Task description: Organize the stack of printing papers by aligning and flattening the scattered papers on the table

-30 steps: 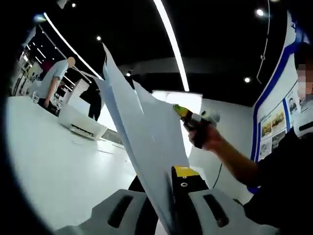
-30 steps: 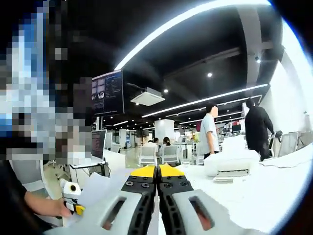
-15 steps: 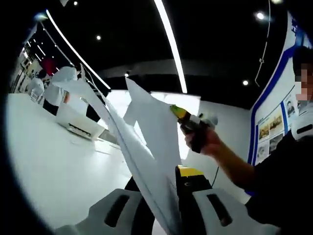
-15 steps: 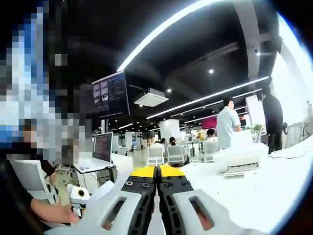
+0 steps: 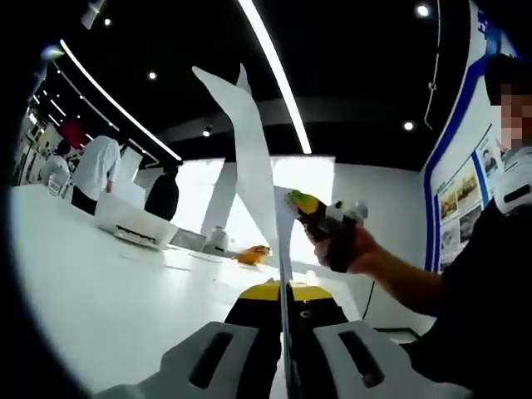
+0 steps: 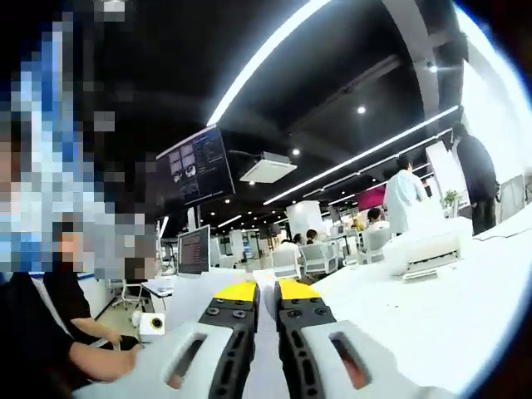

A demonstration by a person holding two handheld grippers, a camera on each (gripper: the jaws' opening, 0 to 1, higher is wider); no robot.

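A few white sheets of printing paper [image 5: 252, 158] stand upright and nearly edge-on in the left gripper view. My left gripper [image 5: 283, 293] is shut on their lower edge, the sheets running straight between its yellow tips. My right gripper [image 5: 306, 204], held in a hand [image 5: 342, 248], meets the paper's right edge at mid height. In the right gripper view my right gripper [image 6: 268, 291] has its jaws a little apart, with white paper [image 6: 267, 345] showing in the gap and spreading out to the left.
The white table [image 5: 91, 283] stretches to the left, with a printer [image 5: 133, 224] and a small orange object [image 5: 252, 254] at its far side. People stand behind the printer [image 6: 432, 248]. A person sits at the left [image 6: 58, 332].
The sheets have turned from a fanned, leaning face to an upright, edge-on line. My right gripper's jaws, touching before, now stand slightly apart. Both views shifted with the hands.
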